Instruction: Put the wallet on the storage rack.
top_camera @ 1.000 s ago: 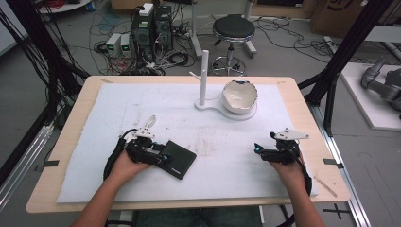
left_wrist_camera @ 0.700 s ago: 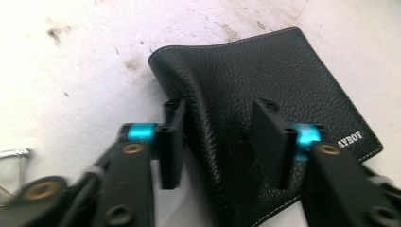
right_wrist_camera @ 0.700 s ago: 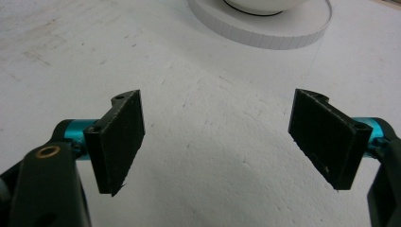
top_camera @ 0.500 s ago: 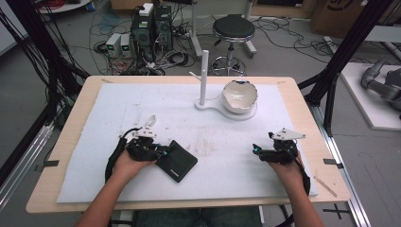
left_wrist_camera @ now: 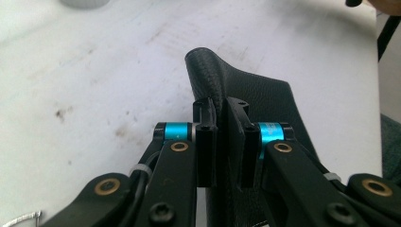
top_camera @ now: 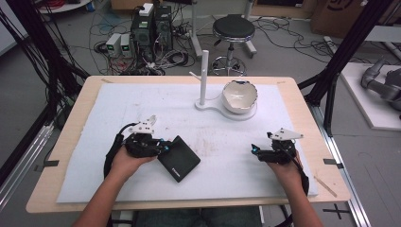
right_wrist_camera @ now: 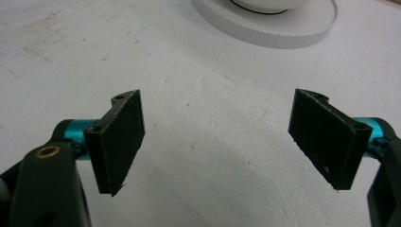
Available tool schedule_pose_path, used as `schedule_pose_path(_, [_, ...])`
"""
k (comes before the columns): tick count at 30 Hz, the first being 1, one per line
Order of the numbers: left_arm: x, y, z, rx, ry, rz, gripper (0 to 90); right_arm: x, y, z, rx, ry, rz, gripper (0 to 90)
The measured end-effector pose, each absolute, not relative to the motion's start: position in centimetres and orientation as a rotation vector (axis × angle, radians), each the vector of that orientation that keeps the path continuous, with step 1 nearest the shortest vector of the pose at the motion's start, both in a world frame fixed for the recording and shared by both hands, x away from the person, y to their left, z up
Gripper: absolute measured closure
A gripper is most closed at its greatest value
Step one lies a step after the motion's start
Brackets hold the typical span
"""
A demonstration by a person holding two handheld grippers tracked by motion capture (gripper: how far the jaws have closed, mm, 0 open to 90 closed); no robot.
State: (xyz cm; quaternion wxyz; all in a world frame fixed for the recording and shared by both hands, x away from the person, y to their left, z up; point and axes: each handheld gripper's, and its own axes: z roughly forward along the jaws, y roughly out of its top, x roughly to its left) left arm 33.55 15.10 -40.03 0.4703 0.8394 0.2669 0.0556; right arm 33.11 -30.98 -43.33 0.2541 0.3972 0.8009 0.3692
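Pinching the near edge of a black wallet (top_camera: 179, 158), the left gripper (top_camera: 163, 147) has its jaws clamped on the leather; they have just been closing, with that edge between them. In the left gripper view the pads (left_wrist_camera: 207, 142) press both sides of the wallet (left_wrist_camera: 255, 94), whose held corner curls up off the white mat (top_camera: 142, 104). From above, the wallet sits at about seven o'clock on the mat, tilted, just beside the left hand (top_camera: 125, 163). Over at four o'clock the right gripper (top_camera: 255, 150) rests with its jaws spread wide and nothing between them. Up at one o'clock stands a white bowl (top_camera: 240, 96) on a white stand (top_camera: 204, 75).
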Motion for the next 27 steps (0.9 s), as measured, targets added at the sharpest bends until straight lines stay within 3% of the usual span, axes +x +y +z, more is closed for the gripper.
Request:
schedule_pose_path(14, [36.4, 12.8, -34.9, 2.02, 0.631, 0.273, 82.5, 33.3, -30.9, -43.3, 1.081, 2.18, 1.024, 19.5])
schedule_pose_path(27, [41.1, 7.1, -30.4, 2.039, 0.552, 0.324, 82.4, 33.0, -30.8, -43.1, 1.07, 2.174, 1.05, 19.4])
